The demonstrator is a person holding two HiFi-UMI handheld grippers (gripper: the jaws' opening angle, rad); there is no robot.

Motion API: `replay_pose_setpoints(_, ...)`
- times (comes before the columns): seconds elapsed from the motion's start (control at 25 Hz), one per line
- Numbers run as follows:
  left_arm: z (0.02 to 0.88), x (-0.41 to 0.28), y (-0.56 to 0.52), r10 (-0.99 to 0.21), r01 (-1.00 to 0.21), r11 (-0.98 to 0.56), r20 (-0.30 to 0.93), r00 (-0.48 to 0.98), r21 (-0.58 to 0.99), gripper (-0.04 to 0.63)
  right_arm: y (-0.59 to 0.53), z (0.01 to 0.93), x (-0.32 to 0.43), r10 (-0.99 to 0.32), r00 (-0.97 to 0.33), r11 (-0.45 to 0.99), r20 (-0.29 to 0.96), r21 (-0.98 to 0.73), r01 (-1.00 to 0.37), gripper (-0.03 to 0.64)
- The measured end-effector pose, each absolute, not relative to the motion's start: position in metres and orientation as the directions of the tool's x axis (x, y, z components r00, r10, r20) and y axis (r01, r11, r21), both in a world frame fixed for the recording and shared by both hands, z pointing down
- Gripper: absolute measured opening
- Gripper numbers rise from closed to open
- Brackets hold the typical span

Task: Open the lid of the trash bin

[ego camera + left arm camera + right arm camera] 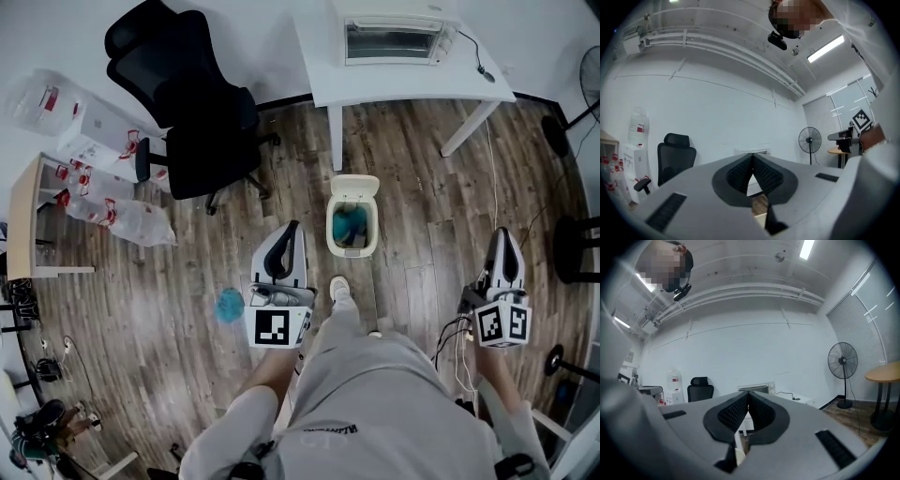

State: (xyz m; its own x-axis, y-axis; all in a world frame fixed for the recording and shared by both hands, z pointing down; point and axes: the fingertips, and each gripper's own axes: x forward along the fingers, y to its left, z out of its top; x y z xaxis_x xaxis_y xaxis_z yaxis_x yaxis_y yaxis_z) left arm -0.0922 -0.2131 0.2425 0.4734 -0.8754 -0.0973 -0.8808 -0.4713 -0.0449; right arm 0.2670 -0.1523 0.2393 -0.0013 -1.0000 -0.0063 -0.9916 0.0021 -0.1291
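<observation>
Head view, from the left: a black chair (pixel 192 103) stands at the far left and a blue scrap (pixel 230 305) lies on the floor (pixel 422 187) near the left tongs (pixel 292 230). Those tongs hang low and point forward. In the left gripper view their ribbed pads (pixel 739 172) meet at the tips with nothing between them, so they are pinched together and empty.

Right of them, between the two tongs, the bin (pixel 331 234) stands on the floor, just ahead of the person's shoe (pixel 339 289) and just short of the white tabletop (pixel 319 66) that carries an oven (pixel 391 39). Its lid (pixel 354 186) is tipped up at the far end and the mouth faces upward, with something blue showing inside. The bin's long axis runs away from the person toward the tabletop, hinge at the far end, front edge nearest the shoe. Whether the shoe presses a pedal cannot be told.

Further right the right tongs (pixel 502 234) hang well apart from the bin, also pointing forward; the right gripper view shows their jaws closed tip to tip on nothing.

Judging from the raised lid, the opening step looks done or nearly so. Neither pair of tongs touches the bin, so a next move would call only for checking that the lid stays up, or for bringing the left tongs, the nearer pair, forward and right to its front edge
</observation>
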Motion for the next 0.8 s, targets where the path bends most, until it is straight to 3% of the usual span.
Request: replay_pose_setpoints(0.8, 0.223, -0.031, 0.065, -0.917, -0.922, -0.381, -0.1, 0.386, -0.062, -0.003, 0.08, 0.253, 0.307, -0.988, -0.153, 0.15, -0.002, -0.206, -0.967, 0.017)
